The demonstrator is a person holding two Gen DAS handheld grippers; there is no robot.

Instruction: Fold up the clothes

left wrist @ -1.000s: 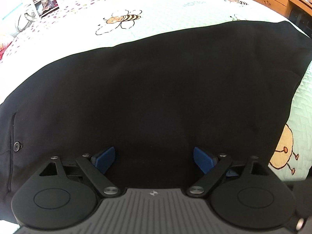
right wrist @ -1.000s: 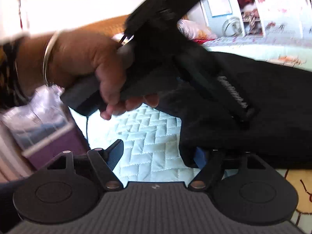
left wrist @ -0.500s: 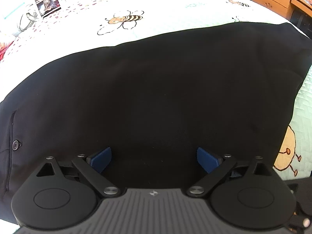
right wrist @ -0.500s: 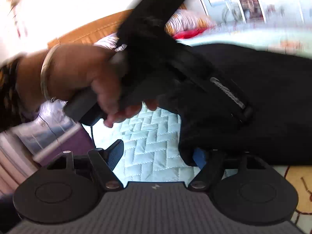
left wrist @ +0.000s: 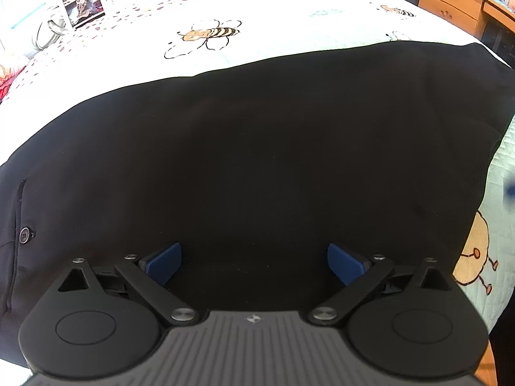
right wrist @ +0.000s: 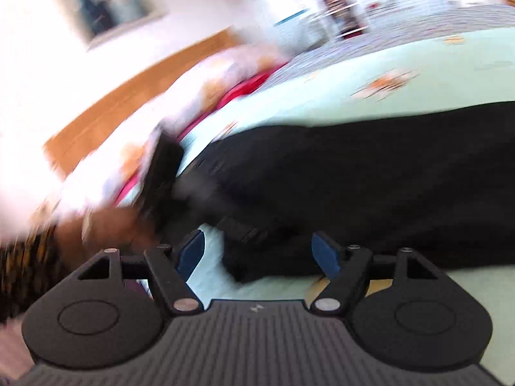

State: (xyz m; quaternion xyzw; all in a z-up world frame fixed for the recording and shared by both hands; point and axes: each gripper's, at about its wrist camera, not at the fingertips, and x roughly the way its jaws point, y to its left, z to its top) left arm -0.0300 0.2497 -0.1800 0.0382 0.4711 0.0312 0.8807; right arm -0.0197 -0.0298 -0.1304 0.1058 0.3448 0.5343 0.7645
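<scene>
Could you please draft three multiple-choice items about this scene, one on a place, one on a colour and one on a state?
1. Where does the dark garment lie?
A. On a patterned bedspread
B. On a wooden floor
C. Over a chair back

2. What colour are the pads on the claws' fingers?
A. Red
B. Blue
C. Yellow

3. How does the left claw stand?
A. Clamped on the garment's button
B. Shut on nothing
C. Jaws wide apart above the cloth

Answers:
1 A: the garment is spread flat on the bedspread, whose bee print shows beyond its far edge.
2 B: the pads are blue in both wrist views.
3 C: the left claw has its jaws apart and opening, with only flat cloth below and nothing pinched; the button sits far off to one side.
</scene>
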